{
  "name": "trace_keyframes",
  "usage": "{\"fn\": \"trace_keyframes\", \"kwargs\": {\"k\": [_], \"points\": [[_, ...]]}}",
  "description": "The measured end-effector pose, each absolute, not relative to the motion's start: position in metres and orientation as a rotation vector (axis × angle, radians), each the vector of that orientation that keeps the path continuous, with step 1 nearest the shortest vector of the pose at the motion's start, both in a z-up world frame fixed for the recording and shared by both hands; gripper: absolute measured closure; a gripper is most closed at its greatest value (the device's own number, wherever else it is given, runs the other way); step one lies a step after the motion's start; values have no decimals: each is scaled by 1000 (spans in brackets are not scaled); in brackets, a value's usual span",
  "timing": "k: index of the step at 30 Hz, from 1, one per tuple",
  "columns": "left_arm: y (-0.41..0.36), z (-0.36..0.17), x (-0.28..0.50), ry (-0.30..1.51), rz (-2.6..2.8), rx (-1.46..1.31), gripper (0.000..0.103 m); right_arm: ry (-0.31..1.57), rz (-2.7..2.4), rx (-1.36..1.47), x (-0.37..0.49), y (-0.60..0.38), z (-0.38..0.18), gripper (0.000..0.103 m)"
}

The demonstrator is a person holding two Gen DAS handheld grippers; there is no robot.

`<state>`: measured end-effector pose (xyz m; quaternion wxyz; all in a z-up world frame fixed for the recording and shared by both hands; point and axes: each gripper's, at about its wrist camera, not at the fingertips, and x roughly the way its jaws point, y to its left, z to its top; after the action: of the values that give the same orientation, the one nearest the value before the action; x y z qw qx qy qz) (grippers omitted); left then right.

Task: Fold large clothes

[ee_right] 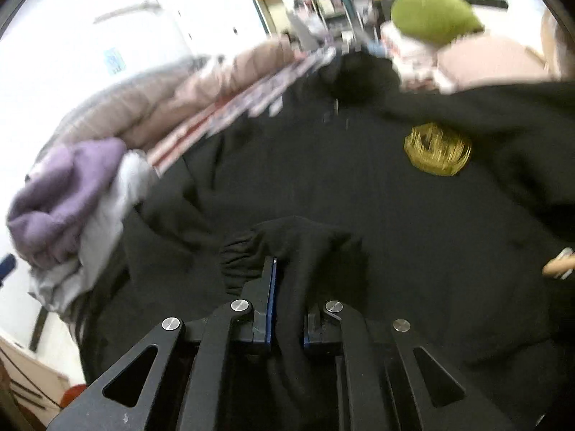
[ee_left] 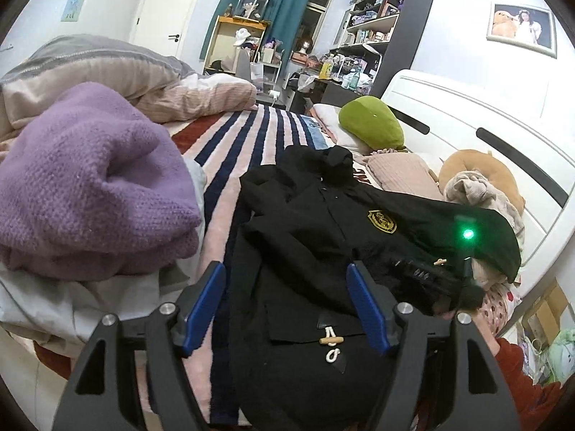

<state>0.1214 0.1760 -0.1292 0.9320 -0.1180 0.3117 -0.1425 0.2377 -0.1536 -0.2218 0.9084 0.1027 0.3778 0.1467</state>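
Note:
A black duffle coat with a gold chest badge and a wooden toggle lies spread on the striped bed cover. My left gripper hovers over its lower front, open, its blue pads wide apart with nothing pinched. In the right wrist view the coat fills the frame, blurred, with the badge at upper right. My right gripper is shut on a bunched sleeve end with a gathered cuff. In the left wrist view, that gripper shows dark at the coat's right side under a green light.
A folded purple knit sits on pale clothes left of the coat, and shows as a purple knit in the right view too. A quilt is heaped behind it. A green pillow, pink cushions and a white headboard stand to the right.

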Motion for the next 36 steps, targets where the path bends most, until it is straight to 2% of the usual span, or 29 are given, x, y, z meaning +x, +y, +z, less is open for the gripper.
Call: {"fn": "trace_keyframes", "kwargs": {"k": [7,13,18,19,20,22,27,28,29,31,36], "points": [[157,-125,123,631,-317,-226,37,545,209,223,205,-200,-154,101],[130,-126,128,653,-330,-205,37,458,137,254,168,-243,-148,102],[107,-130,137,678,-343,-186,37,566,251,267,160,-269,-169,98],[103,-131,137,682,-347,-184,37,587,262,268,158,-273,-174,93],[99,-132,139,686,-350,-180,37,595,273,268,155,-278,-177,74],[94,-134,142,697,-352,-172,37,573,292,267,145,-287,-175,49],[86,-134,142,700,-360,-156,36,509,294,217,139,-303,-143,47],[87,-134,142,697,-363,-157,36,510,311,221,141,-301,-138,39],[87,-134,141,693,-365,-159,35,518,338,223,146,-295,-134,27],[89,-133,140,687,-368,-167,34,565,386,202,158,-276,-136,18],[98,-131,134,683,-364,-170,33,720,416,72,183,-203,-188,18]]}}
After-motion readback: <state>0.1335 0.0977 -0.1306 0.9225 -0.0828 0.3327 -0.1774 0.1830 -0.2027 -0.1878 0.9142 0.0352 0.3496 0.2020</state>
